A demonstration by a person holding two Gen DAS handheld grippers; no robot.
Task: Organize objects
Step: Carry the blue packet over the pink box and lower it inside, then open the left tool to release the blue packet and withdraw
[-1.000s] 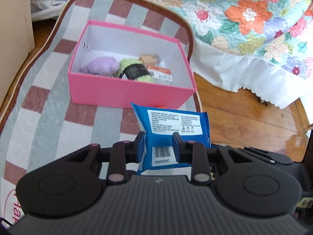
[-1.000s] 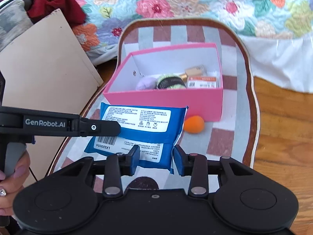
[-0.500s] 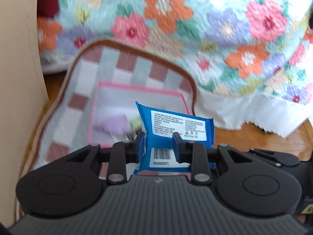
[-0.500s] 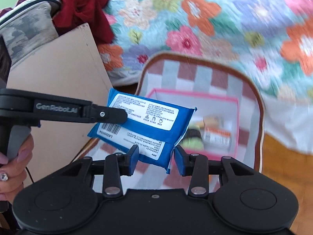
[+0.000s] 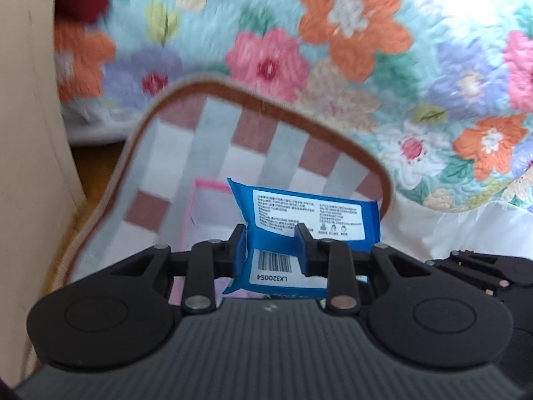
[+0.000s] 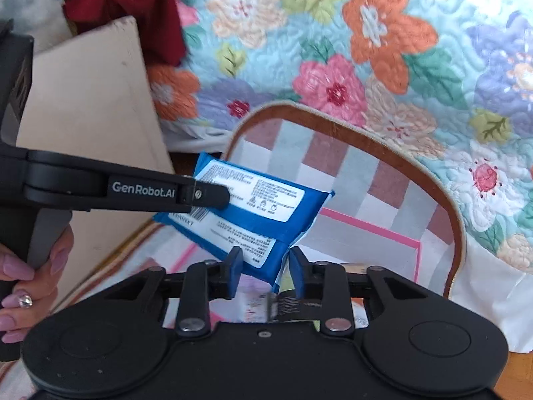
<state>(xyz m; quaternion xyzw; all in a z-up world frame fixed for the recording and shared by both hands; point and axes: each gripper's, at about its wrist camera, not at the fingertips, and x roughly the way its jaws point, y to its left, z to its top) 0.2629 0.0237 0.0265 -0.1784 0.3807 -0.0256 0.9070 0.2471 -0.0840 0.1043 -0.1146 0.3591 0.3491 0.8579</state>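
Flat blue plastic wipes packet (image 5: 304,220) held in the air above the pink cardboard box (image 6: 383,233) on the checked rug (image 5: 213,140). Pinched at its barcode end by the left gripper (image 5: 271,245). Right gripper (image 6: 263,268) closing, lower corner of packet between its pads.

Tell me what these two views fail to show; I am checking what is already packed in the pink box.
- Pink box: both views show only its far rim; the blue packet and right tongs cover its contents, blurred where visible.
- Left wrist view: the blue packet and left tongs hide the box interior.
- Packet print: too small to read.
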